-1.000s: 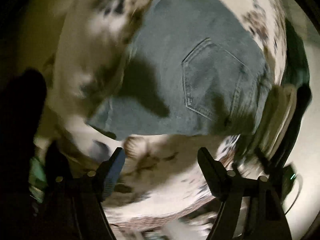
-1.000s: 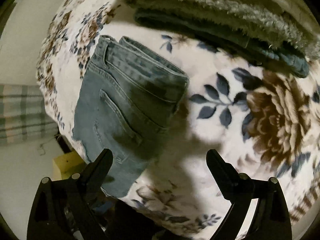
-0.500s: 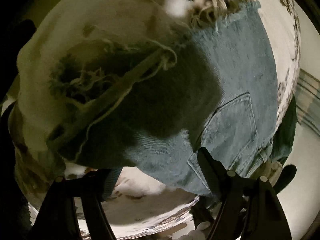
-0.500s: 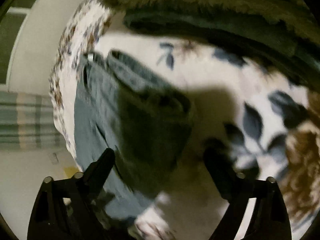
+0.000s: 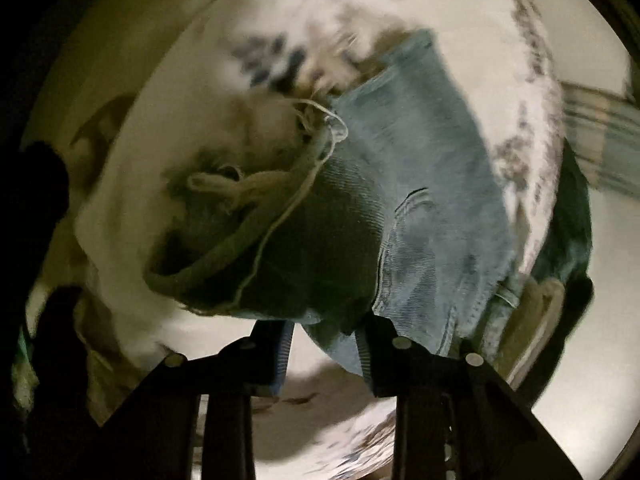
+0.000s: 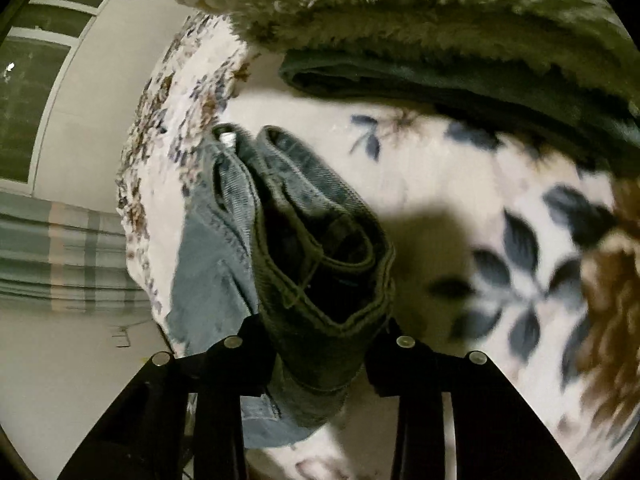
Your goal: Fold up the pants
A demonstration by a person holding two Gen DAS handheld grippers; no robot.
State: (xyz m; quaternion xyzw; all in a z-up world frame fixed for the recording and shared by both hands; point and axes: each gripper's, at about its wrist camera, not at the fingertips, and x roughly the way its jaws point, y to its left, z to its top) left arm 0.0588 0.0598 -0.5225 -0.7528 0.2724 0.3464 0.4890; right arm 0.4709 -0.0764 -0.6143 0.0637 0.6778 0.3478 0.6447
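Note:
A pair of light blue jeans [image 5: 420,208] lies folded on a floral blanket [image 5: 248,152]. In the left wrist view my left gripper [image 5: 324,340] has closed in on the folded edge near the frayed hem [image 5: 248,208], with denim between its fingers. In the right wrist view my right gripper [image 6: 320,344] is closed on the waistband end of the jeans [image 6: 316,280], which bunches up between the fingers. A back pocket [image 5: 424,248] faces up.
A fuzzy olive blanket [image 6: 420,12] and a dark green folded cloth [image 6: 460,92] lie at the far side of the bed. The floral blanket [image 6: 460,208] spreads to the right. A plaid fabric [image 6: 60,256] and pale floor lie past the bed's left edge.
Both grippers went from open above the jeans down onto them and narrowed. The left now pinches the folded edge, the right the waistband end, which has lifted and bunched.

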